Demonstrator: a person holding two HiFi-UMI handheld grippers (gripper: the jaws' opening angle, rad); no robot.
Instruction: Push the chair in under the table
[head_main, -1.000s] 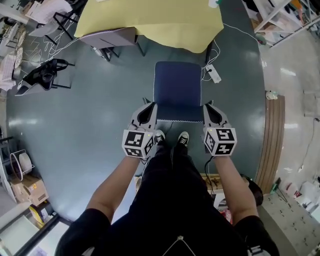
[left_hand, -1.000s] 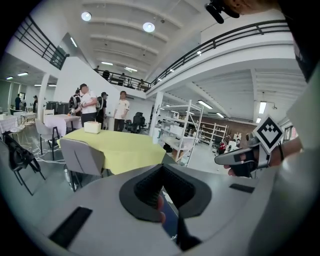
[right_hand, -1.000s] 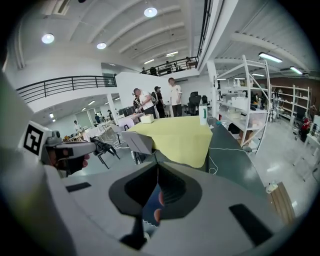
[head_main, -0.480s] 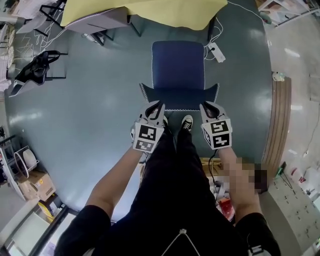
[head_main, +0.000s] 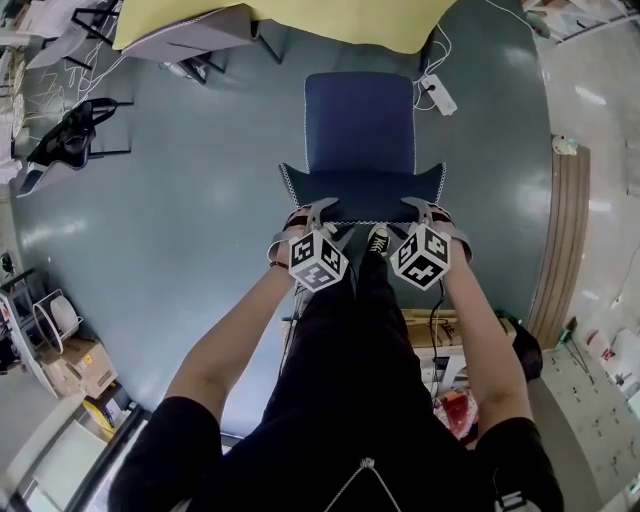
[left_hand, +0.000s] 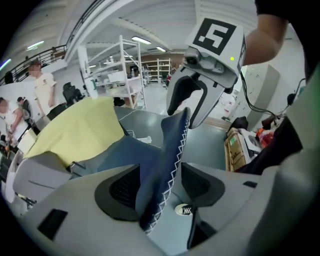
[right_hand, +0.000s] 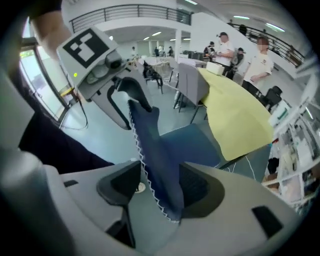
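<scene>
Forearms reach down on either side of black trousers (head_main: 350, 390), and each hand carries 1 tool. The left tool (head_main: 318, 214) and the right tool (head_main: 428, 212) hang side by side, both pointing steeply down at the top edge of the backrest (head_main: 362, 190) of the chair (head_main: 360, 150).

The left tool's jaws have just been opening and stand spread wide. Its own view shows the dark blue, white-stitched backrest edge running up between the 2 pads, close to the left pad and with a clear gap at the other. The right tool's jaws have likewise just been opening and are spread. There the backrest edge passes between them, near the right pad and apart from the left. Neither tool pinches the fabric.

1 black-and-white shoe (head_main: 378, 238) shows on the floor (head_main: 180, 250) just behind the backrest, between the 2 tools.

Beyond the backrest the blue seat (head_main: 360, 110) faces the bench (head_main: 300, 18), which is draped in a yellow cloth (head_main: 400, 25). The chair stands short of the bench: a strip of floor shows between the seat's far edge and the cloth's hanging edge. A white power strip (head_main: 437, 95) lies on the floor by the seat's far right corner. A grey chair (head_main: 190, 42) stands at the bench's left end.
</scene>
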